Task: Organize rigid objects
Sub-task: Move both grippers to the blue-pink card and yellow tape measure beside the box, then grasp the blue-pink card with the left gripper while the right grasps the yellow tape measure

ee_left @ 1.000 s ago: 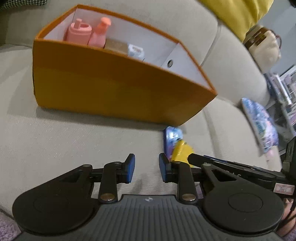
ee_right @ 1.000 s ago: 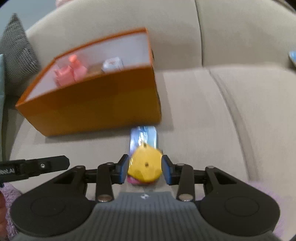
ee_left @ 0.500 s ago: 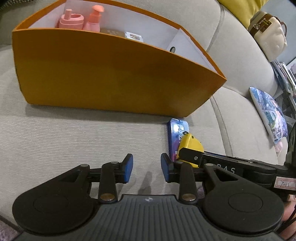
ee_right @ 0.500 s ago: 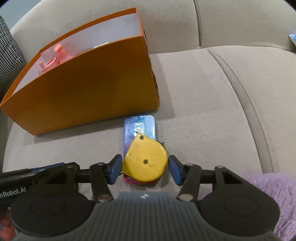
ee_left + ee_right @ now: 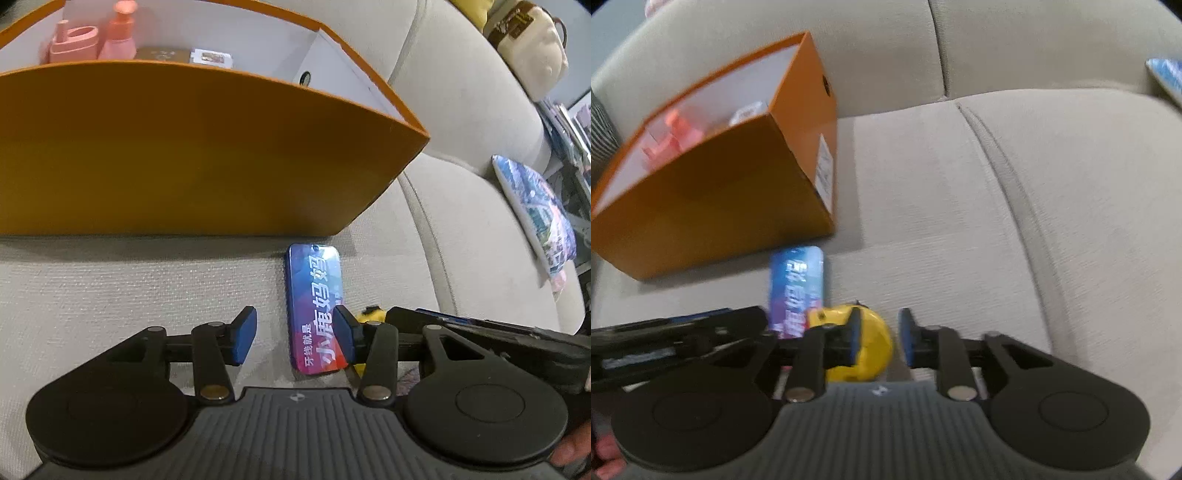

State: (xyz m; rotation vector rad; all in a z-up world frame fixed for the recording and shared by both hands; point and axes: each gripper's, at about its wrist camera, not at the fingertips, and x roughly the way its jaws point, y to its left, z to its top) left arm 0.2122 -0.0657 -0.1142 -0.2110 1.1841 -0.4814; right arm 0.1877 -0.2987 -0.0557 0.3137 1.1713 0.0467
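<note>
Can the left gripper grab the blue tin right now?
Probably yes. The left gripper is open, the blue tin lies flat just ahead with nothing on top, though its right finger overlaps the tin's edge.

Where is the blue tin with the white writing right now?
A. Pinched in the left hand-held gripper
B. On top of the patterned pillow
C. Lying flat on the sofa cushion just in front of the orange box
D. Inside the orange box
C: the blue tin lies flat on the sofa cushion, just in front of the orange box, with nothing gripping it.
</note>
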